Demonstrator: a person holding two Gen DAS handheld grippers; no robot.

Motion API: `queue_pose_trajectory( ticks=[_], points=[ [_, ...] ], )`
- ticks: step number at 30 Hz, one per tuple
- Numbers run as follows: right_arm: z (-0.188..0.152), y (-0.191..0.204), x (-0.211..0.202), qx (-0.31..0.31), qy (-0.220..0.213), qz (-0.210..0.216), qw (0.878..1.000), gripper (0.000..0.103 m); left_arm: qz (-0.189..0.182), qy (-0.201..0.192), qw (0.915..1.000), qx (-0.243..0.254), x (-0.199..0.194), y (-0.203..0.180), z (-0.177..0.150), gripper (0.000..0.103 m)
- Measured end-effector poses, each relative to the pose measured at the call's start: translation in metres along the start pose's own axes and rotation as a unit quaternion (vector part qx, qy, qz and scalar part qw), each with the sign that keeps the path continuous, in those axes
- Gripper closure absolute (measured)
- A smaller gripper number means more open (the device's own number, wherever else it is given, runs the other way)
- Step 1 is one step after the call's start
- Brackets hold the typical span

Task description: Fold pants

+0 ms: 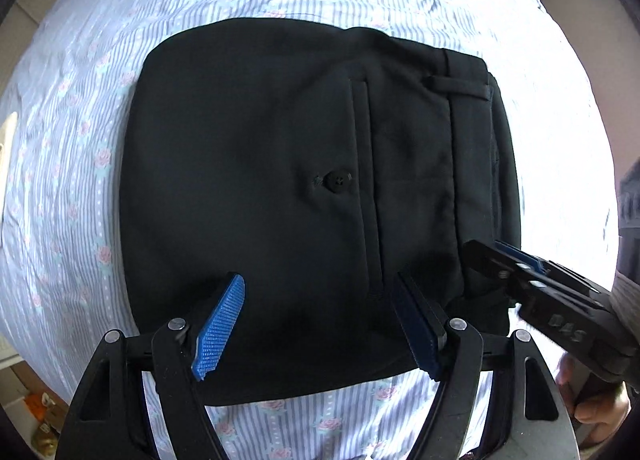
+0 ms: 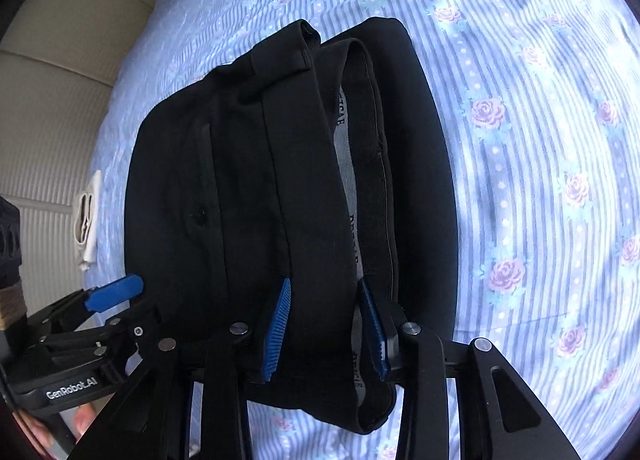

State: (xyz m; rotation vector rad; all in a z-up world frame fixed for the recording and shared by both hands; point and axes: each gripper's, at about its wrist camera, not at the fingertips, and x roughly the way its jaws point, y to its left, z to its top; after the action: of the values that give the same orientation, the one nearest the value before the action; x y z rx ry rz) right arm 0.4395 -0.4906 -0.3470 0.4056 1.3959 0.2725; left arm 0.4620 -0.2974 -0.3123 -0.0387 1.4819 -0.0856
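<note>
Fabric is what I'm dealing with here: black pants (image 1: 280, 188), already folded down into a squarish bundle on the striped, rose-printed bedsheet (image 1: 72, 132). From the left wrist view I start at the left, where the rounded fold edge lies flat against the sheet. Moving right, I pass the back pocket button (image 1: 335, 179), then the welt, then the waistband (image 1: 472, 132) with its belt loop on the right edge.

My left gripper (image 1: 320, 324) hangs over the near edge of the bundle with its jaws spread wide; nothing is between them that I can see being pressed. My right gripper (image 2: 326, 324) sits at the near right corner with its blue pads drawn in around the top waistband layer. I judge it to be pinching that layer, which rises off the one beneath and shows the grey inner lining (image 2: 346, 164).

The cloth looks light, limp and smooth, so I expect layers to slide apart if I lift only one. The waistband is the stiffest, thickest part, and I'd take hold there, through the full stack, with the left jaws catching the near edge to keep the bundle square.
</note>
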Motion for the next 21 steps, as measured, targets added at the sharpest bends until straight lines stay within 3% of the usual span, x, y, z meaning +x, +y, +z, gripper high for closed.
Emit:
queue_pose_trajectory(
  ticks=[4, 7, 9, 10, 12, 17, 21],
  points=[
    [-0.011, 0.012, -0.028, -0.002, -0.037, 0.038, 0.999, 0.08, -0.004, -0.003, 0.9999, -0.011, -0.002, 0.008, -0.001, 0.028],
    [-0.011, 0.018, -0.028, -0.01, -0.033, 0.081, 0.996, 0.08, -0.007, -0.002, 0.9999, -0.016, 0.0, 0.011, -0.003, 0.028],
    [-0.005, 0.017, -0.011, -0.008, -0.014, 0.056, 0.998, 0.082, -0.007, 0.002, 0.9999, -0.012, 0.002, 0.014, -0.001, 0.028],
    [-0.003, 0.016, -0.002, -0.002, -0.006, 0.042, 0.999, 0.092, -0.007, 0.004, 0.9999, -0.009, 0.003, 0.013, -0.002, 0.028],
    [0.0, 0.011, 0.007, 0.014, 0.001, 0.018, 1.0, 0.094, -0.004, 0.004, 1.0, -0.003, 0.004, 0.009, -0.004, 0.028],
    [-0.003, 0.011, -0.027, 0.008, -0.055, 0.0, 0.998, 0.097, 0.0, 0.002, 1.0, 0.003, 0.006, -0.003, -0.008, 0.028],
    [0.002, -0.009, -0.028, 0.017, -0.056, -0.03, 0.998, 0.097, -0.001, 0.006, 1.0, -0.001, 0.007, -0.008, -0.006, 0.028]
  ],
)
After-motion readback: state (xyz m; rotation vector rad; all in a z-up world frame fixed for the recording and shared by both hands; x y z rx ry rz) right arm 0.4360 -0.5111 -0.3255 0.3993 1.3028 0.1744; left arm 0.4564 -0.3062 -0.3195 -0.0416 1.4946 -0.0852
